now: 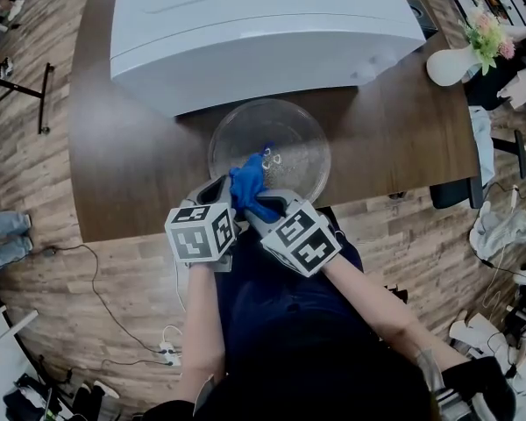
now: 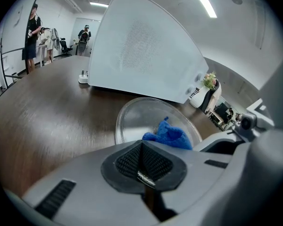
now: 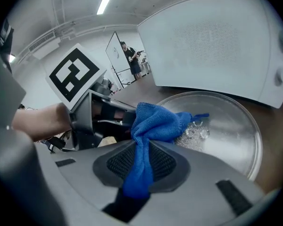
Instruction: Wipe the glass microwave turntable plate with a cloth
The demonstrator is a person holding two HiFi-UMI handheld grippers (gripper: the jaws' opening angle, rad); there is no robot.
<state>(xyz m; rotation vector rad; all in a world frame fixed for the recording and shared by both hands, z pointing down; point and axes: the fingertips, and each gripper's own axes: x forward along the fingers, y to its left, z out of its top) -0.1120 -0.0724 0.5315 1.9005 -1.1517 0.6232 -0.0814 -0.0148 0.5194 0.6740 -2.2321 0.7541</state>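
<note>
**A:** What's the right claw (image 3: 144,150) doing?

**B:** It is clamped on a blue cloth (image 3: 155,121). A tail of the cloth runs back through the pads, and the bunched end sticks out front over the glass. I'd say it's held that way so the loose wad does the rubbing, not the claw.

**A:** And the left claw (image 2: 142,163)?

**B:** Its pads are pressed together with a thin glint in the seam. It sits at the near rim of the turntable plate (image 1: 291,134), so it looks pinched on that rim, probably to stop the plate sliding while the other claw wipes.

**A:** Where's the plate?

**B:** It lies flat on the worktop (image 1: 131,165), close to the near edge and just in front of the white microwave (image 1: 254,24).

**A:** How does it look?

**B:** It is round, clear glass with a raised lip, and the wood shows through it. There are bright speckles near the middle, beside the cloth. They could be droplets or the moulded hub; I can't tell which.
</note>
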